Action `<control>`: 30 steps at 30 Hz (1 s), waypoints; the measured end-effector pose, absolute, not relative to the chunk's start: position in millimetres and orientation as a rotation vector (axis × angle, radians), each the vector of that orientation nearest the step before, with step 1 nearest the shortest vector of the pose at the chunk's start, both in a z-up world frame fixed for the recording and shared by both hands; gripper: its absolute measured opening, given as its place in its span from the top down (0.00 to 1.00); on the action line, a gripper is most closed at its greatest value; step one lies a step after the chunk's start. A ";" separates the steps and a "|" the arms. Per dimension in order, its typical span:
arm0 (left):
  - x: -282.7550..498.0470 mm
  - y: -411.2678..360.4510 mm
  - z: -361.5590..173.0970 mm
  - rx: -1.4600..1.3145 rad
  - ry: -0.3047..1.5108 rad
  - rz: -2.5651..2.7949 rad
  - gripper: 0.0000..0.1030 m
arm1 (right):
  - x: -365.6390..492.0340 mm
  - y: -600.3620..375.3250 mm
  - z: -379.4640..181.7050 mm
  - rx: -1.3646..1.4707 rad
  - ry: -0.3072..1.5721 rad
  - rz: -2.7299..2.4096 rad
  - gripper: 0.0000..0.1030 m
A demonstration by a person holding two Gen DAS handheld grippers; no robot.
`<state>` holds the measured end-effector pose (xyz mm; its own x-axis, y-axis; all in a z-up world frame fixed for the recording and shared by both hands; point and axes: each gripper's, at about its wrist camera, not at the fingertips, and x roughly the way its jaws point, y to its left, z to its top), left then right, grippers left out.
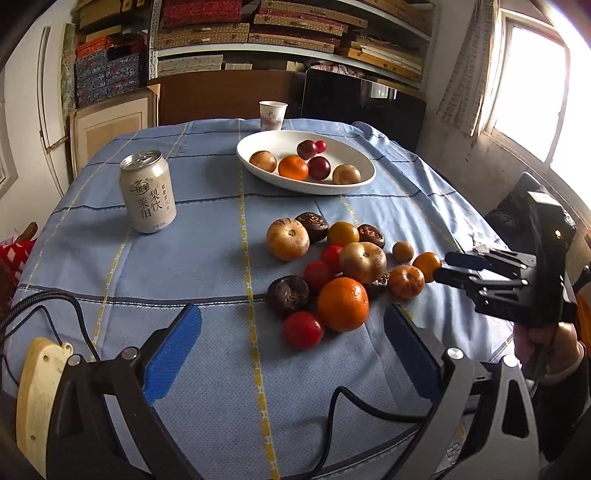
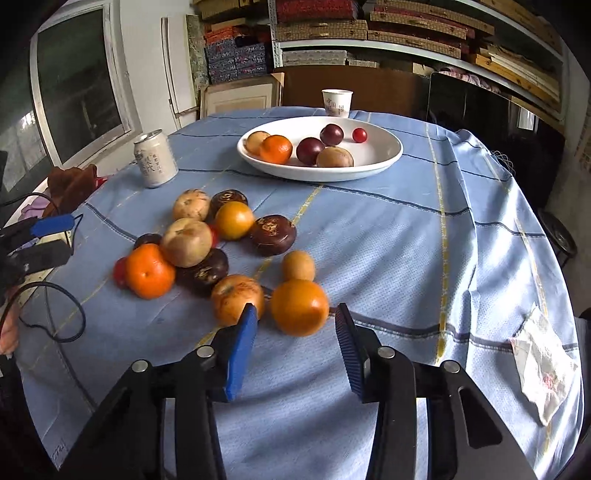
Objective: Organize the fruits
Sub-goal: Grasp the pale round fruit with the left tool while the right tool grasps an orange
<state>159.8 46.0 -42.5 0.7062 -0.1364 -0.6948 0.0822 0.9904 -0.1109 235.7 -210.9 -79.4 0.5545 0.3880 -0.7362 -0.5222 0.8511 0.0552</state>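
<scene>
Blue checked tablecloth [image 2: 388, 229] before stacked shelves [image 2: 369, 26]; both grippers' fingers wide, seemingly empty.

A drink can [image 1: 147, 192] stood upright on the blue checked tablecloth [image 1: 207, 258]. A paper cup [image 1: 272, 115] stood at the far edge of the table. A crumpled wrapper [image 2: 543, 365] lay near the cloth's right edge. Behind were shelves of stacked boxes [image 1: 295, 29], a dark screen [image 1: 364, 103], and a bright window [image 1: 532, 85].
</scene>
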 end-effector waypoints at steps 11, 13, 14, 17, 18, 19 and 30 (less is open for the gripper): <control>185.2 59.9 -47.5 -0.080 0.806 -0.107 0.06 | 257.0 -216.8 -95.0 -0.065 0.877 0.590 0.64; 190.6 59.8 -48.9 -0.095 0.813 -0.116 0.07 | 256.7 -227.2 -91.5 0.000 0.847 0.599 0.64; 194.7 57.2 -49.1 -0.099 0.819 -0.126 0.15 | 256.6 -231.6 -90.0 0.029 0.834 0.606 0.64; 210.3 39.6 -47.8 -0.087 0.842 -0.164 0.29 | 254.7 -239.6 -86.9 0.075 0.801 0.627 0.64; 214.8 31.2 -47.1 -0.072 0.844 -0.179 0.29 | 253.8 -240.0 -85.6 0.075 0.790 0.628 0.64; 218.2 23.9 -46.7 -0.055 0.843 -0.190 0.29 | 253.9 -240.3 -84.1 0.073 0.783 0.632 0.64; 253.4 -36.8 -62.9 0.084 0.916 -0.212 0.41 | 250.9 -246.1 -81.2 0.073 0.766 0.627 0.64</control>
<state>253.4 -36.8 -62.9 0.5900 -0.1458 -0.7941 0.2174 0.9759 -0.0176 250.9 -246.1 -81.2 0.5488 0.5548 -0.6253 -0.5036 0.8164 0.2825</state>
